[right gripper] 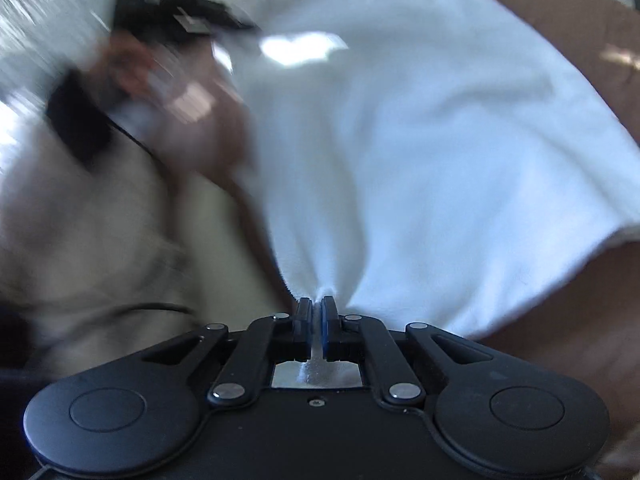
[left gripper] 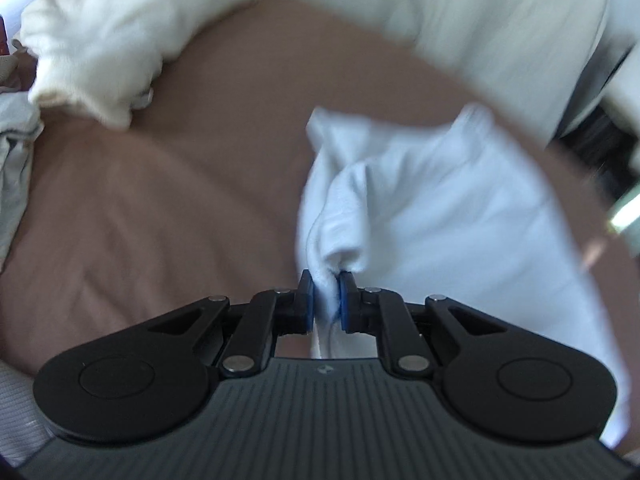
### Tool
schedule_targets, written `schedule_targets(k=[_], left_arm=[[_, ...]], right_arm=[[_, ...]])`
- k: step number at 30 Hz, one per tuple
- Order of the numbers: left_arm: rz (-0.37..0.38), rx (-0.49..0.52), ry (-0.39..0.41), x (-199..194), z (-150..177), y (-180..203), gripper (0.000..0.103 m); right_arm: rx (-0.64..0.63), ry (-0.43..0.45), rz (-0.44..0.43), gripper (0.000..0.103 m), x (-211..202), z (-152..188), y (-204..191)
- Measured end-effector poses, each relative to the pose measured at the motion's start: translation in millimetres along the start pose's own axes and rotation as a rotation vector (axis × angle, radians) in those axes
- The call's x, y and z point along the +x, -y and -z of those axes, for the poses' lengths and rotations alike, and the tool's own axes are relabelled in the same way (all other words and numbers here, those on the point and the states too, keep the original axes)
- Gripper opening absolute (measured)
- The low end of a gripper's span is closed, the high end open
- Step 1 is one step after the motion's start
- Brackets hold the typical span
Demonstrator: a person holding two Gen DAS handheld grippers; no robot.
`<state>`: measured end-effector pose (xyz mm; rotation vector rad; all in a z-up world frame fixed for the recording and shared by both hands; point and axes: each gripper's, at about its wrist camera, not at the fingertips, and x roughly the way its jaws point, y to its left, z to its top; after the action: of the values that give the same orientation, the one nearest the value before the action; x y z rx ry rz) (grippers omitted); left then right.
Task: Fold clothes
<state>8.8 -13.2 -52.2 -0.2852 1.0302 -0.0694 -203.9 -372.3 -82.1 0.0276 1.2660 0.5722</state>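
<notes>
Left wrist view: left gripper (left gripper: 327, 296) clamped on a bunched corner of the white cloth (left gripper: 432, 200), which lies on a brown bed (left gripper: 160, 200). Two more pale heaps: cream pile (left gripper: 112, 40) and grey garment (left gripper: 16, 160) by the bed's left edge.

Right wrist view, blurred: right gripper (right gripper: 317, 312) pinched on the cloth's (right gripper: 400, 140) edge; cloth spread over the bed (right gripper: 580, 40).

Black claw (left gripper: 327, 300) linkages with silver rivets, blue pads (left gripper: 309, 305), ribbed grey housing.
</notes>
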Motion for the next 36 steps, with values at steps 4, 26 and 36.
schedule_targets(k=[4,26,36], left_arm=[[-0.077,0.041,0.011,1.2,1.3,7.2,0.021],[0.073,-0.071,0.102,1.8,-24.1,-23.1,0.036],[0.020,-0.131,0.077,-3.0,-22.0,-40.2,0.033]], right_arm=[[-0.014,-0.041,0.031,0.006,20.9,-0.6,-8.5],[0.037,0.266,-0.114,0.029,-29.6,-179.6,18.4],[-0.075,0.340,0.006,0.033,-6.5,-253.1,11.0]])
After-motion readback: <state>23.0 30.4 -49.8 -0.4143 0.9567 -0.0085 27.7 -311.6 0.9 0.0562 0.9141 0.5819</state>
